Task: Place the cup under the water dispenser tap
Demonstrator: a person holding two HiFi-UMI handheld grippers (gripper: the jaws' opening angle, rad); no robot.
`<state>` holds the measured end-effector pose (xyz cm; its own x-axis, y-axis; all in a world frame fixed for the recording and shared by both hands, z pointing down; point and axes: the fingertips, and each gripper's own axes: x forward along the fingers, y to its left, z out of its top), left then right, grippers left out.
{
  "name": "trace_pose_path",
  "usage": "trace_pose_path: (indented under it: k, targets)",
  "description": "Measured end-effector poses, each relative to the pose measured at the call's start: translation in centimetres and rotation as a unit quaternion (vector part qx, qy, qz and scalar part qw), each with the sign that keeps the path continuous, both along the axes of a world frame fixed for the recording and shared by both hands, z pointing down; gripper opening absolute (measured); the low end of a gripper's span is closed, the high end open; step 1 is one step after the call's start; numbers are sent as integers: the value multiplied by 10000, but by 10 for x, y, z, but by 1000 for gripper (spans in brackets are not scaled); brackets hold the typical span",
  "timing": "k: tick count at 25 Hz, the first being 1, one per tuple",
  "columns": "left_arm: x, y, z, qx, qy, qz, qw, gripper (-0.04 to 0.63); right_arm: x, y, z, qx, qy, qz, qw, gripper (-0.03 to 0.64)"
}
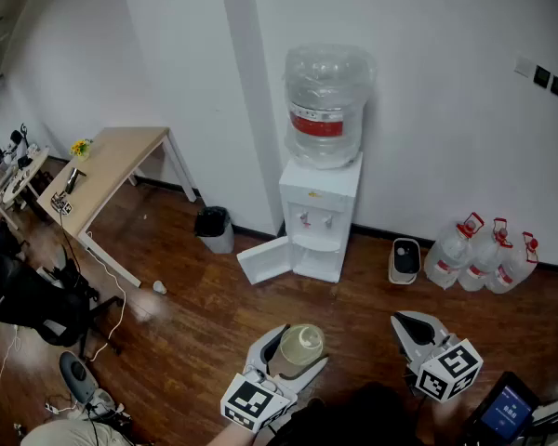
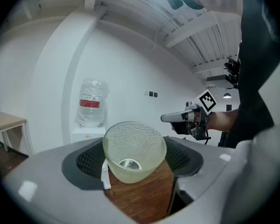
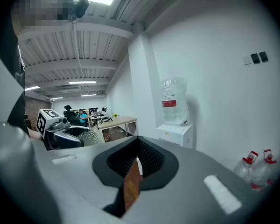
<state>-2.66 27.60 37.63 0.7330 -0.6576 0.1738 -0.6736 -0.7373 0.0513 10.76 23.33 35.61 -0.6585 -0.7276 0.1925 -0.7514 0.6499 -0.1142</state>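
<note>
A translucent, dimpled cup [image 1: 300, 346] [image 2: 133, 149] lies on its side between the pads of my left gripper [image 1: 294, 344] [image 2: 135, 158], which is shut on it, mouth toward the camera. The white water dispenser [image 1: 318, 214] [image 2: 87, 132] [image 3: 177, 132] stands against the wall ahead, a large bottle [image 1: 326, 105] on top and two taps [image 1: 315, 219] over an empty recess. My right gripper [image 1: 411, 327] [image 3: 132, 171] hovers to the right at about the same height. Its jaws are together, with only a thin slit of floor showing and nothing between them.
The dispenser's lower door [image 1: 264, 260] hangs open to the left. A black bin [image 1: 214, 229] stands left of it, a small white appliance [image 1: 405, 260] and three water jugs [image 1: 484, 253] to the right. A wooden desk [image 1: 102, 169] and an office chair [image 1: 35, 307] are at the left.
</note>
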Motion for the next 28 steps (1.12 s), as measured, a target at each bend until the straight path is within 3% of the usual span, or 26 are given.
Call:
trace_pose_path:
  k: [8, 16, 22, 28]
  targets:
    - [-8, -33, 9, 36, 24, 40, 10000, 278, -6, -36, 5, -80, -3, 21, 10000, 2]
    - [0, -98, 9, -11, -100, -141, 9998, 276, 3, -107, 5, -69, -149, -172, 9997, 2]
    - [15, -155, 9, -120, -270, -355, 9989, 278, 17, -160, 9, 56, 354, -365, 9987, 2]
    - [34, -210, 11, -142, -394, -504, 9979, 278, 33, -219, 8, 2, 207, -533, 9984, 2]
